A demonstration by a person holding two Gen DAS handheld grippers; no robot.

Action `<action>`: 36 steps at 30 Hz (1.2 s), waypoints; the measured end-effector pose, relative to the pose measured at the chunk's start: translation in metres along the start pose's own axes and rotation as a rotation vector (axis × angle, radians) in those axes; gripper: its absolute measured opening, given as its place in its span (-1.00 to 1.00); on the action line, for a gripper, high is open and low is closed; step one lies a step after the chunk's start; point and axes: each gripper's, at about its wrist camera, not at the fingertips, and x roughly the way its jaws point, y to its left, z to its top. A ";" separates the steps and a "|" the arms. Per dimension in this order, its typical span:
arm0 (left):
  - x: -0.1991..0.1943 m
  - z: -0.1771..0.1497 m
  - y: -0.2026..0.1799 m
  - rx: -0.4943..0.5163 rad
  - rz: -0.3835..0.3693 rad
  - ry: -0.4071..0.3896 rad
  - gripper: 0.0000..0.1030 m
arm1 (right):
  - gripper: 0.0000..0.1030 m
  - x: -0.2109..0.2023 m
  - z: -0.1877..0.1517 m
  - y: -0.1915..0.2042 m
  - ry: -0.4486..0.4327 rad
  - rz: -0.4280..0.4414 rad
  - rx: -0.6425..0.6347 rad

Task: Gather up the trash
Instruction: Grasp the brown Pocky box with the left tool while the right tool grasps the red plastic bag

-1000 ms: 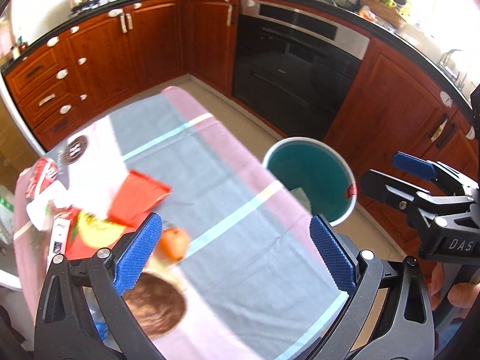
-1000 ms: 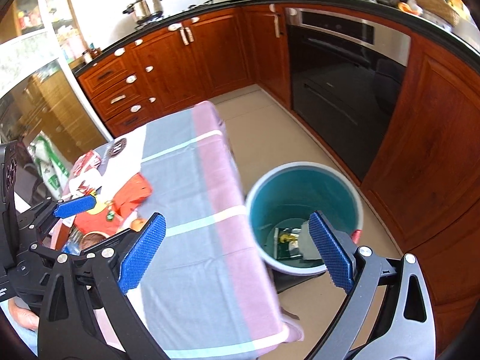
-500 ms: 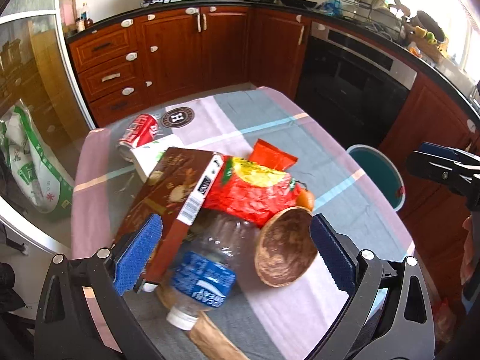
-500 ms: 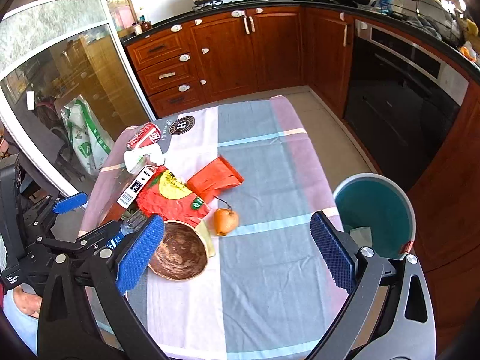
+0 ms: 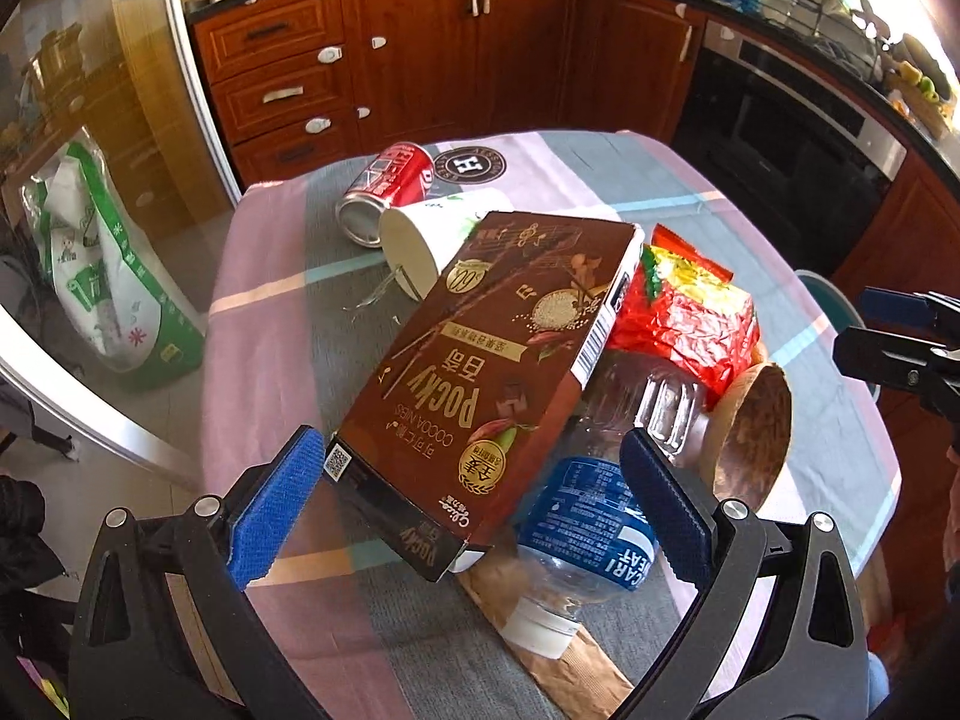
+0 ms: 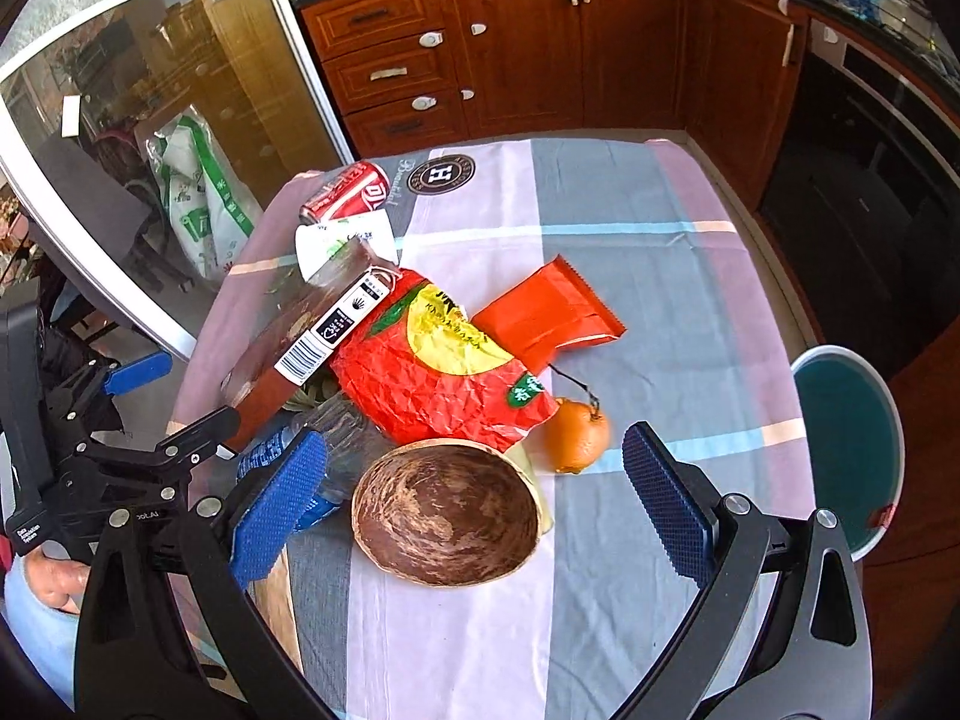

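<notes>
My left claw (image 5: pixel 474 510) hangs released, its 2 blue pads spread wide either side of the near end of the brown snack box (image 5: pixel 492 372), touching nothing. The box leans on a clear bottle (image 5: pixel 606 480) (cap toward me) and a crumpled red bag (image 5: pixel 690 312). Behind them lie a red can (image 5: pixel 390 186) and a white cup (image 5: pixel 432 234). My right claw (image 6: pixel 474 498) is released too, above a wooden bowl (image 6: pixel 447 510) beside an orange (image 6: pixel 576 435). The bin (image 6: pixel 849 450) stands on the floor, right of the table (image 6: pixel 630 210).
</notes>
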 end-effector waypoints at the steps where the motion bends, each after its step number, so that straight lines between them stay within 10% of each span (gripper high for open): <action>1: 0.003 0.000 -0.001 0.009 -0.007 0.006 0.92 | 0.85 0.006 0.001 0.003 0.009 -0.002 -0.013; 32: 0.080 0.015 0.013 0.065 -0.018 0.171 0.92 | 0.87 0.105 0.042 0.036 0.164 0.060 -0.209; 36: 0.079 0.016 0.011 0.073 -0.031 0.153 0.90 | 0.58 0.106 0.040 0.029 0.162 0.103 -0.169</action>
